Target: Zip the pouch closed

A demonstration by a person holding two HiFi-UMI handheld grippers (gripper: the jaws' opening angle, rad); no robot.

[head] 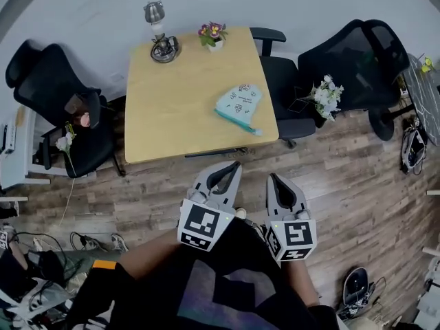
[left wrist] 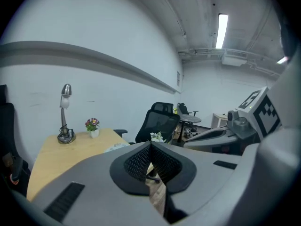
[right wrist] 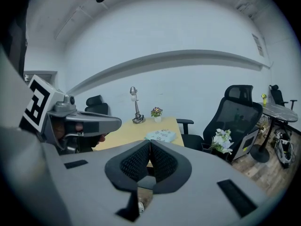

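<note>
A light-blue printed pouch (head: pixel 238 104) lies flat on the right part of the wooden table (head: pixel 172 108), its teal zipper edge toward the near right corner. The right gripper view shows the pouch (right wrist: pixel 161 135) on the table (right wrist: pixel 127 135) beyond the jaws; the left gripper view shows just a pale sliver of the pouch (left wrist: pixel 117 146) on the table (left wrist: pixel 56 157). Both grippers hang over the floor, short of the table's near edge. My left gripper (head: pixel 237 163) is shut with nothing in it. My right gripper (head: pixel 272 177) is shut and empty too, its jaws touching at the tips.
A desk lamp (head: pixel 159 33) and a small flower pot (head: pixel 213 36) stand at the table's far edge. Black office chairs stand to the left (head: pixel 58 108) and right (head: pixel 344 67) of the table, a white flower bunch (head: pixel 326 96) on the right one. Cables lie on the floor at left.
</note>
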